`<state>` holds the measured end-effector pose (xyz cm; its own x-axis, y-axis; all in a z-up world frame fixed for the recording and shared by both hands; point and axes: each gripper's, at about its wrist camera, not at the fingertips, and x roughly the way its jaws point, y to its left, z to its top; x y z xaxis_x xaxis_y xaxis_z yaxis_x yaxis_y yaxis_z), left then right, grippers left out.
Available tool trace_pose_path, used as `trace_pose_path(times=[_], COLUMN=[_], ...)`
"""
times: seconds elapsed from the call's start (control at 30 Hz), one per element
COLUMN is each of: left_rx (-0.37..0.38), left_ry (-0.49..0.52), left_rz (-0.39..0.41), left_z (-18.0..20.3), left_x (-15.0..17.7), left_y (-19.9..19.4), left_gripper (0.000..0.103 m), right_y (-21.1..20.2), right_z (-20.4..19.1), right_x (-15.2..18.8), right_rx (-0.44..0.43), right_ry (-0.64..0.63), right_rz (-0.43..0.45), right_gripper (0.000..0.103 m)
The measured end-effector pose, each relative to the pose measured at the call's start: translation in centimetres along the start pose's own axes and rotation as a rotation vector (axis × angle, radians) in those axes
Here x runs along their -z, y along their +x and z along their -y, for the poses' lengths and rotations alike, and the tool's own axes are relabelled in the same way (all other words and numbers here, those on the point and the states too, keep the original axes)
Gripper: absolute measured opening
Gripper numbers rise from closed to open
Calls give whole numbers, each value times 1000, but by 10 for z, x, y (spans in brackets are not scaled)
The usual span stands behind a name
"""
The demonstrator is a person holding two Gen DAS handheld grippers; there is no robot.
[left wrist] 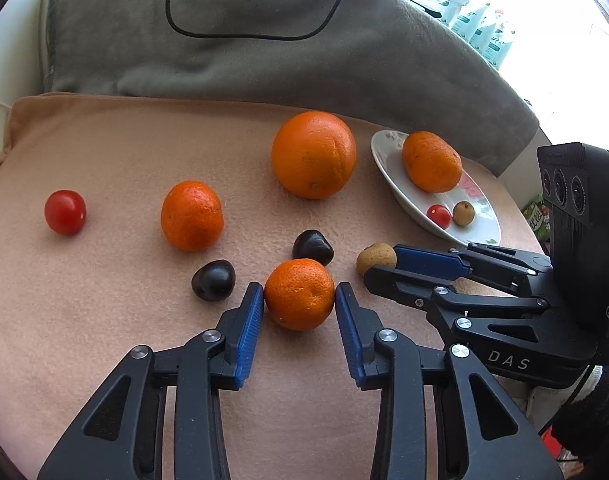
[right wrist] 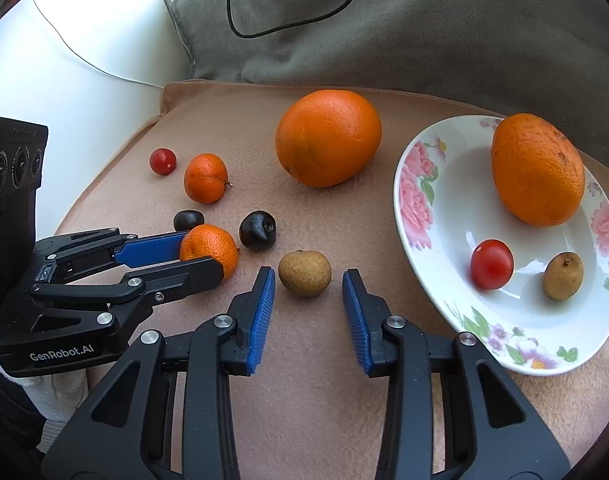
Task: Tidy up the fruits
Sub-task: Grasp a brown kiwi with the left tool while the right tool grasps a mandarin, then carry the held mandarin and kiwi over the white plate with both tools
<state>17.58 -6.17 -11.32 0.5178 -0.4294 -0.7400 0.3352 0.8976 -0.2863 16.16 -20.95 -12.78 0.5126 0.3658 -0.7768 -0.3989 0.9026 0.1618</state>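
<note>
Both views are brightly lit by daylight, blown out to white at the upper corners. Strong fisheye bending and dark vignetting are seen at the edges.

Two large oranges, two small tangerines, two cherry tomatoes, two dark plum-like fruits, two tan longan-like fruits, one floral plate, two grippers.
</note>
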Motion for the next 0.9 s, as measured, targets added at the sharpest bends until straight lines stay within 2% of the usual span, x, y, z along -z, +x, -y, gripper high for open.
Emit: trace_pose_path(times=[0.2,0.47,0.9], left_rx=[-4,-1,4], left_ry=[5,-2,-2], left_rz=[2,6,31], left_z=[1,1,10], left_x=[1,1,-2], left_y=[0,-3,-13], left_gripper=[35,34,34], right_y=[3,0,-36], right_z=[-1,-1,9], right_x=[-1,-1,6], right_rx=[-7,-11,-20], right_ry=[-6,-5,21], right_rz=[-5,11,80], right_gripper=[29,29,29])
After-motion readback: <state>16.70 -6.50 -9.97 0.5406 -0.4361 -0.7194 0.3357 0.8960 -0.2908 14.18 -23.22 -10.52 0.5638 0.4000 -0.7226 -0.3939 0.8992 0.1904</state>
